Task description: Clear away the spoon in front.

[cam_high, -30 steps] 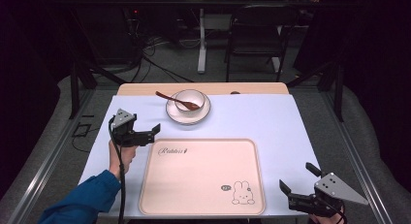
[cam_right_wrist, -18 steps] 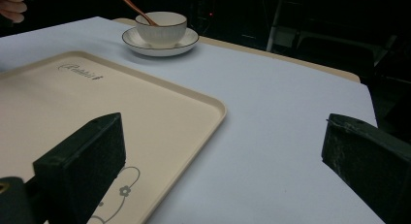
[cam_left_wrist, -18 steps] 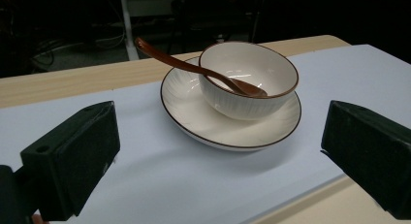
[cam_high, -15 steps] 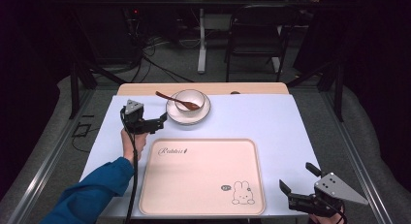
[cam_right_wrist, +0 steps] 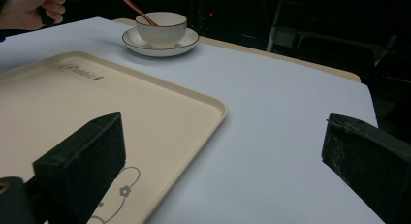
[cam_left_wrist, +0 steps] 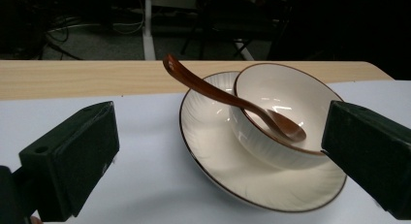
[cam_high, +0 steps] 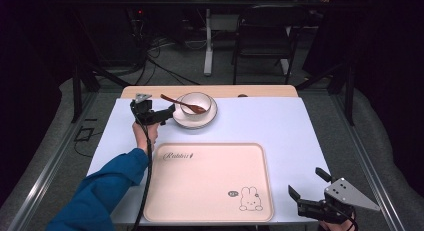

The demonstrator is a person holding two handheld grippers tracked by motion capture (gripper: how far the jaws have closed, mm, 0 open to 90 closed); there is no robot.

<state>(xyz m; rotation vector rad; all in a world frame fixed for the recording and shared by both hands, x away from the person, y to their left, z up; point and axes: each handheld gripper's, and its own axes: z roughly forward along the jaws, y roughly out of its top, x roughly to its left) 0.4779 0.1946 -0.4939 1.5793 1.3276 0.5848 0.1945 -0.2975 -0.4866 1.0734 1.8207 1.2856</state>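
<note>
as the left gripper (cam_high: 167, 112), jaws wide, has moved up from the tray's (cam_high: 210, 183) side to the plate (cam_high: 196, 120) bearing bowl (cam_high: 195, 106) and spoon (cam_high: 181, 104), a grasp looks imminent; the right gripper (cam_high: 306, 200) waits open.

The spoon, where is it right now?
In the high view the spoon rests in the bowl on the saucer at the table's far side, its handle pointing toward the left gripper.
</note>
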